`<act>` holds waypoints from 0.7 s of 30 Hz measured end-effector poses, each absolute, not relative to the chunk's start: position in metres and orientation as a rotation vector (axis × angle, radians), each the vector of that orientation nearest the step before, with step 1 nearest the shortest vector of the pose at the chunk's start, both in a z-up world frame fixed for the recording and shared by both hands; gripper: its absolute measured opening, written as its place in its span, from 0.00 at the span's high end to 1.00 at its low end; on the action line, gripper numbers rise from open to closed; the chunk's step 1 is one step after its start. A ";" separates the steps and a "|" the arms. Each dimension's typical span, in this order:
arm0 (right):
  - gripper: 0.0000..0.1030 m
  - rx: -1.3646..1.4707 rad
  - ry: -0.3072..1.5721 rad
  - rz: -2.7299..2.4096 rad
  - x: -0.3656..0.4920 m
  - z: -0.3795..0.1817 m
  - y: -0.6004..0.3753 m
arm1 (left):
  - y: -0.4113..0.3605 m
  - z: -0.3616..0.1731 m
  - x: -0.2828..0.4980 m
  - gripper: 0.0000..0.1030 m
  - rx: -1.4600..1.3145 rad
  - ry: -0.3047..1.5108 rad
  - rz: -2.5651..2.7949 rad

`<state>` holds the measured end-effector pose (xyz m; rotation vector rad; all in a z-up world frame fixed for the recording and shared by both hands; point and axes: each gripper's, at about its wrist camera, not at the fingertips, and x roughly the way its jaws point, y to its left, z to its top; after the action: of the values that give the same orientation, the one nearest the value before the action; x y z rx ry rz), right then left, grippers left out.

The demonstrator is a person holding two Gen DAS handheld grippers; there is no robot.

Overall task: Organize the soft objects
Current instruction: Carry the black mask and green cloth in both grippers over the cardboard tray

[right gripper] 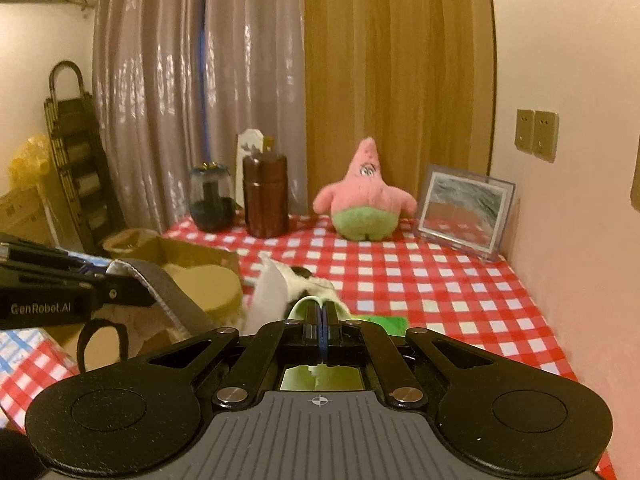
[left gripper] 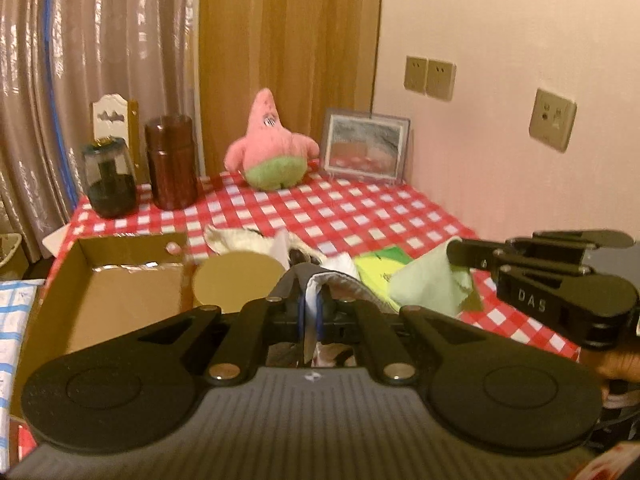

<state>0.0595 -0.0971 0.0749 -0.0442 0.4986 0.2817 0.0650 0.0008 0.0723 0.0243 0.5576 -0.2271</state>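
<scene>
Left wrist view: the left tool (left gripper: 310,280) is pinched on a grey strap (left gripper: 336,280), just right of the open box (left gripper: 120,280). Inside the box lies a tan disc (left gripper: 240,278). The right tool (left gripper: 460,256) (right of the box) grips a green cloth (left gripper: 432,284).

Right wrist view: the right tool (right gripper: 322,312) is clamped on the green cloth (right gripper: 316,372), above the checked surface (right gripper: 440,288). The strap (right gripper: 172,288) hangs over the box (right gripper: 192,256), running down and right from the left tool (right gripper: 136,292).

Both wrist views look low across the desk (left gripper: 360,216) toward the curtains, sharing the plush (left gripper: 268,148) and frame (right gripper: 466,212)
</scene>
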 end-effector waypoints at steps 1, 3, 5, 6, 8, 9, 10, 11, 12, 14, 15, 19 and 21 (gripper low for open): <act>1.00 -0.039 0.493 0.287 0.058 0.077 -0.095 | 0.004 0.076 0.063 0.96 0.020 0.552 -0.224; 1.00 -0.031 0.480 0.303 0.056 0.083 -0.092 | 0.012 0.084 0.059 0.96 0.009 0.544 -0.217; 1.00 -0.023 0.465 0.323 0.054 0.088 -0.086 | 0.023 0.091 0.053 0.96 -0.002 0.536 -0.202; 1.00 -0.018 0.461 0.337 0.053 0.090 -0.083 | 0.029 0.094 0.051 0.96 -0.007 0.532 -0.193; 1.00 0.002 0.458 0.374 0.053 0.094 -0.075 | 0.044 0.100 0.044 0.96 -0.016 0.525 -0.167; 1.00 0.008 0.454 0.397 0.052 0.096 -0.069 | 0.051 0.103 0.041 0.96 -0.017 0.523 -0.153; 1.00 0.007 0.448 0.421 0.052 0.097 -0.062 | 0.058 0.105 0.039 0.96 -0.018 0.520 -0.136; 1.00 0.008 0.447 0.445 0.050 0.099 -0.055 | 0.067 0.108 0.035 0.96 -0.018 0.517 -0.115; 1.00 0.015 0.449 0.468 0.051 0.099 -0.048 | 0.075 0.110 0.033 0.96 -0.018 0.517 -0.097; 1.00 0.037 0.461 0.526 0.051 0.101 -0.032 | 0.094 0.112 0.028 0.96 -0.017 0.517 -0.057; 1.00 0.040 0.466 0.560 0.052 0.102 -0.020 | 0.103 0.113 0.026 0.96 -0.017 0.517 -0.039; 1.00 0.034 0.485 0.668 0.058 0.105 0.019 | 0.140 0.110 0.024 0.96 -0.031 0.529 0.033; 1.00 0.016 0.491 0.711 0.067 0.104 0.039 | 0.158 0.104 0.027 0.96 -0.041 0.540 0.061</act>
<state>0.0671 0.0389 0.1039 0.0158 0.4911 0.7111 0.0272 0.1581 0.1041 -0.0406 0.5401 0.0611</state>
